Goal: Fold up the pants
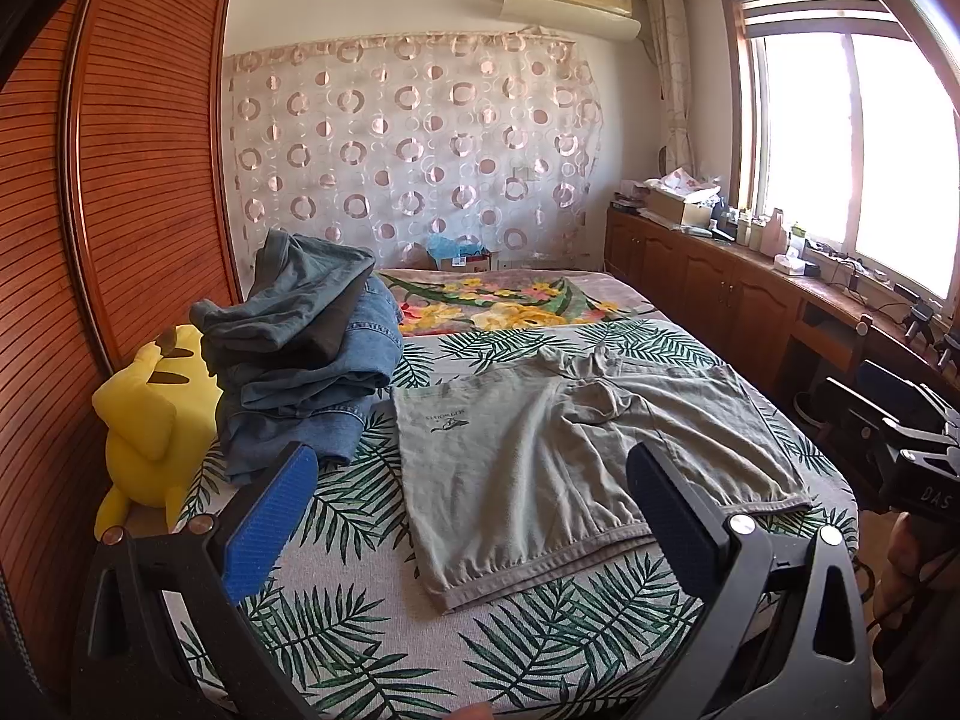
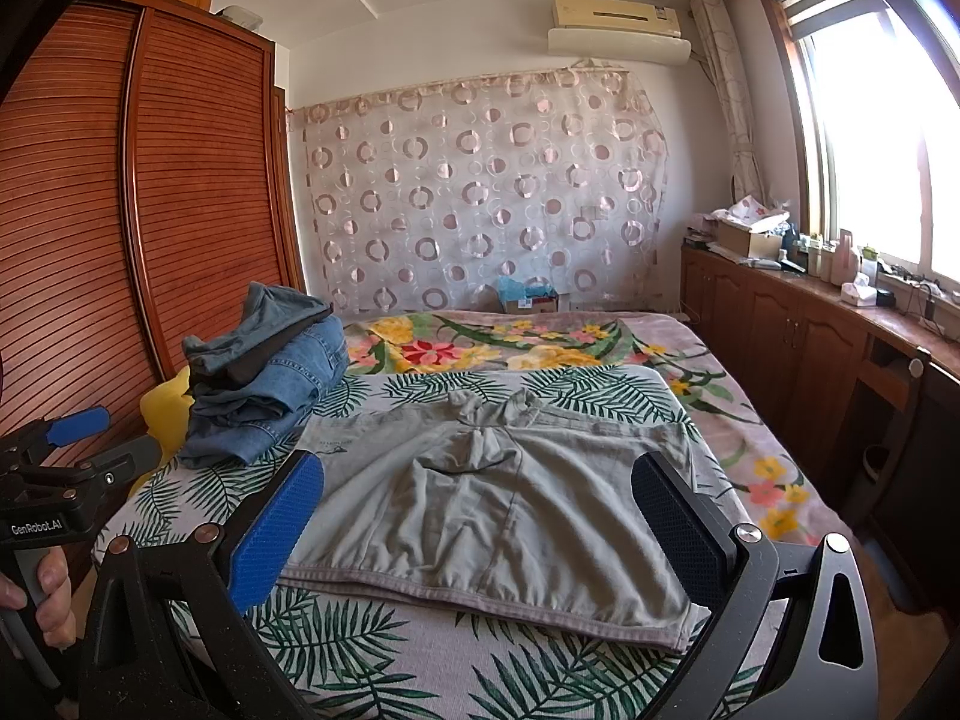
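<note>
Grey-green short pants (image 1: 558,456) lie spread flat on the leaf-print bedsheet (image 1: 336,618), hems toward me and waistband at the far side. In the right wrist view the same pants (image 2: 480,510) fill the middle of the bed. My left gripper (image 1: 468,522) is open above the near bed edge, its blue pads framing the left leg hem, nothing between them. My right gripper (image 2: 474,522) is open too, held back from the pants' near hem and touching nothing. The left tool (image 2: 60,480) shows at the left edge there, gripped by a hand.
A pile of folded jeans and dark pants (image 1: 300,348) sits at the bed's left, beside a yellow plush toy (image 1: 150,420). A wooden wardrobe (image 1: 138,180) stands to the left. A low cabinet (image 1: 720,288) with clutter runs under the window. A floral blanket (image 2: 492,348) covers the far bed.
</note>
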`<action>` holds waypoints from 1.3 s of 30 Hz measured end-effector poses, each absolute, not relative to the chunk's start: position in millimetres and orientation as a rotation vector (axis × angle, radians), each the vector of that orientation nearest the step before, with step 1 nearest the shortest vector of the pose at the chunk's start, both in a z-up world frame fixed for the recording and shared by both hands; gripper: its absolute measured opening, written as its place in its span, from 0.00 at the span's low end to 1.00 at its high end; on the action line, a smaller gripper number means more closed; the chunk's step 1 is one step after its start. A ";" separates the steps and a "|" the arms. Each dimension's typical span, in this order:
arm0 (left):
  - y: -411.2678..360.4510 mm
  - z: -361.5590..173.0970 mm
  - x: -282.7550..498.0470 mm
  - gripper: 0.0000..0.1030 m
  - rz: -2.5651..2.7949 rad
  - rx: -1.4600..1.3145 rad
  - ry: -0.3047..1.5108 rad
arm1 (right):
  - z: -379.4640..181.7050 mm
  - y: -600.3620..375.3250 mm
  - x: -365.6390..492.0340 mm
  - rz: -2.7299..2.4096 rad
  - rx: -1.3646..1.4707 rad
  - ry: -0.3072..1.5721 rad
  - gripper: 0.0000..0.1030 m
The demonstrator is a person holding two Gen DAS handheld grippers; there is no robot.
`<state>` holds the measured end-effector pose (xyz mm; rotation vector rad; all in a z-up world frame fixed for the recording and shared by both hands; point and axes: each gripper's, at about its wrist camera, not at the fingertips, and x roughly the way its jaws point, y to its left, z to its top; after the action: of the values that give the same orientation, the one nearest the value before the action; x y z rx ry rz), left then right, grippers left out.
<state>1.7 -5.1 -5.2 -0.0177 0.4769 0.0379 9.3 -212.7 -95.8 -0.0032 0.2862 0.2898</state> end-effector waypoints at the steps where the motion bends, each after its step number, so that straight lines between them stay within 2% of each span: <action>1: -5.2 -5.2 2.0 1.00 0.038 -0.018 0.477 | -95.8 -212.7 9.3 0.289 -0.004 0.286 1.00; 17: -19.3 -12.2 9.6 1.00 0.008 0.020 0.474 | -101.5 -219.3 18.2 0.272 -0.007 0.299 1.00; 32: -29.9 -49.7 62.9 1.00 -0.140 0.024 0.606 | -111.3 -237.3 54.2 0.236 -0.050 0.322 0.99; 39: -30.1 -56.0 85.1 1.00 -0.163 0.058 0.615 | -119.3 -248.9 85.4 0.200 -0.086 0.386 0.91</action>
<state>85.1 -30.1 -56.0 0.0575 0.6152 -0.1631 85.4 -248.9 -119.3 -0.0863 0.3864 0.1999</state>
